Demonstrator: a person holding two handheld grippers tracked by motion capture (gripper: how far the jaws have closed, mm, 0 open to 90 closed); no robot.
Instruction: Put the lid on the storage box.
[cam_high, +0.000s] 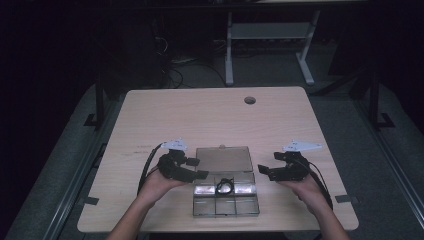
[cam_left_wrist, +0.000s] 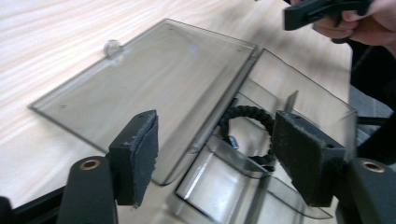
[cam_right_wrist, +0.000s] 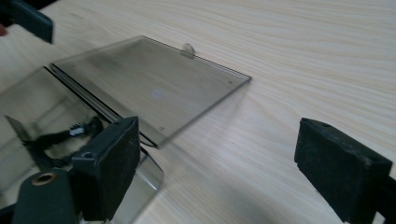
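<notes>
Inspector: State the position of the box.

Assessor: The clear compartment box (cam_high: 226, 200) lies on the table (cam_high: 210, 115) at its near edge, between both hands. Its lid (cam_high: 223, 159) is folded fully back, flat on the table on the far side, hinge line running left to right. A black braided cord loop (cam_high: 225, 186) lies in the middle compartment of the far row.

Inspector: And the tongs?

Assessor: The left tongs (cam_high: 196, 168) stand open with nothing between the pads; in the left gripper view the cord loop (cam_left_wrist: 250, 128) sits just beyond and below the gap, nearer the right-hand pad. The right tongs (cam_high: 263, 171) are likewise open and empty, just beside the box's right edge.

Inspector: Which hand is better placed?

Assessor: In my judgement the left: its tips overhang the box's far-left corner, with the loop to the right and slightly nearer the person. The right tongs point across lid and table.

Inspector: Anything unverified?

Assessor: The bright contents either side of the loop are washed out by glare; the near row's contents cannot be made out.
</notes>
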